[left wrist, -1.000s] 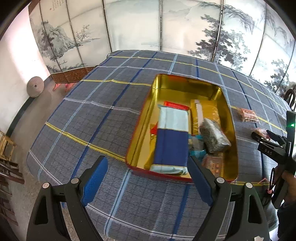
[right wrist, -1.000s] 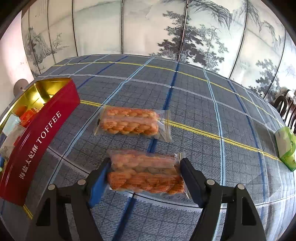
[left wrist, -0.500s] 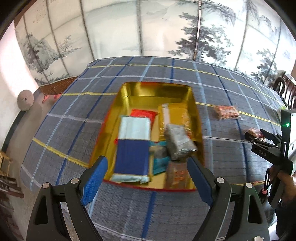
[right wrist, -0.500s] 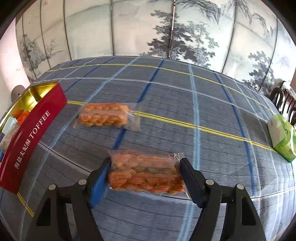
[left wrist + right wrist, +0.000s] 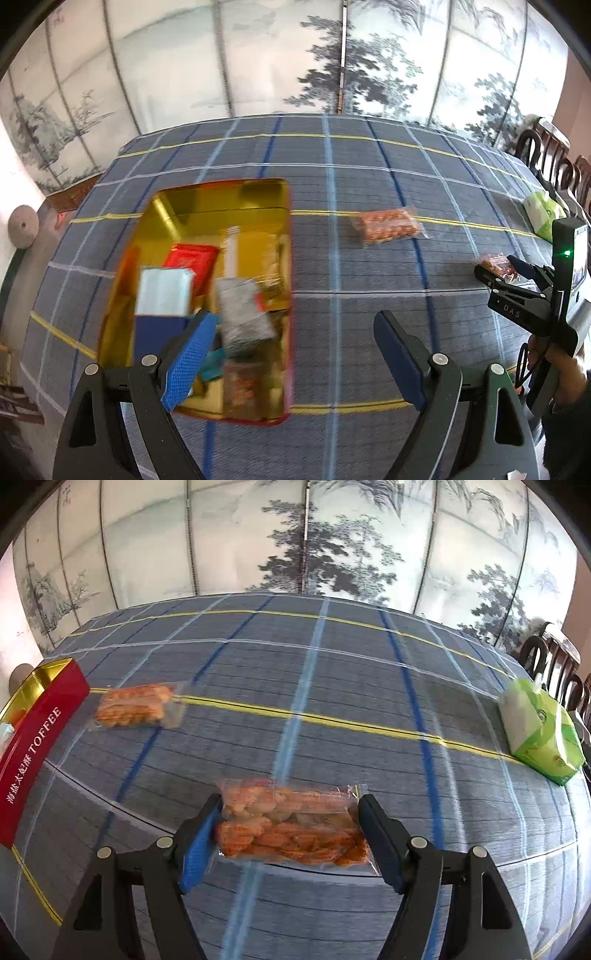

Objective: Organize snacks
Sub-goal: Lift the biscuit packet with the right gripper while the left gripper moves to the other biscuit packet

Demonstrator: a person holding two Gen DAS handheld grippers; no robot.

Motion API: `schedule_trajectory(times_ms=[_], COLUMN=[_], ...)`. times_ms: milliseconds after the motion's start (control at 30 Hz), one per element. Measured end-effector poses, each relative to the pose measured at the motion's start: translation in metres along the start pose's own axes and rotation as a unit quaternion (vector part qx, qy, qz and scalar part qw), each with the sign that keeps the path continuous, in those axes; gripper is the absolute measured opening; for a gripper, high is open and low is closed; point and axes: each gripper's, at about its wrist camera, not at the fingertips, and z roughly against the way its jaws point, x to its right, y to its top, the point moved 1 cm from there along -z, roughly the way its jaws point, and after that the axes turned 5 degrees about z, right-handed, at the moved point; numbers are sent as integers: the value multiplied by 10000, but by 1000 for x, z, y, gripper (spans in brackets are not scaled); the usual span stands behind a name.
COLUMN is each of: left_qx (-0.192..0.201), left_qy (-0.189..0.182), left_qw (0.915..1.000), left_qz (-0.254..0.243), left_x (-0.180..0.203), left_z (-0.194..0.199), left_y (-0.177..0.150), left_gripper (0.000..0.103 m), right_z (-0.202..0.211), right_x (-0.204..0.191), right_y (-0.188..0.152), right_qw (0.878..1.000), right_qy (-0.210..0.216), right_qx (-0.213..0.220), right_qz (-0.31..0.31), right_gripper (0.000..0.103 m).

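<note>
My right gripper (image 5: pixel 290 834) is shut on a clear packet of orange snacks (image 5: pixel 291 830), held above the checked tablecloth; it shows at the right of the left wrist view (image 5: pixel 496 271). A second orange snack packet (image 5: pixel 135 705) lies on the cloth further left, also in the left wrist view (image 5: pixel 388 225). The red toffee tin (image 5: pixel 35 738) with gold inside (image 5: pixel 184 206) holds several snack packs. My left gripper (image 5: pixel 291 354) is open and empty, hovering over the tin's right edge.
A green tissue pack (image 5: pixel 541 731) lies at the table's right side, near dark wooden chairs (image 5: pixel 554 162). A painted folding screen (image 5: pixel 332 59) stands behind the table. The blue checked cloth (image 5: pixel 332 664) covers the whole table.
My left gripper has swung right, so the tin has slid to the left of its view. My right gripper has lifted and swung right with the packet; the tin and second packet moved left.
</note>
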Motion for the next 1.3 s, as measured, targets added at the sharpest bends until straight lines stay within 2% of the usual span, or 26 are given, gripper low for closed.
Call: schedule_trajectory(times_ms=[300,667,1300], left_qx=[-159,-144,-210], left_qy=[-81,-127,-129], left_qw=[9995,9988,9989], left_qz=[-249,-456,-390], left_x=[36,68,82], left_z=[-19,-41,-67], left_y=[5,19,32], left_gripper=[85,85,90], right_z=[-4,-8,-18], right_x=[30,55,79], right_y=[-2,-2,5], right_qw=[9999,9997,9988], right_qy=[-101,-218,-410], right_qx=[-23,-47,-84], right_qz=[-64,-87,-245], right_gripper=[75,75,75])
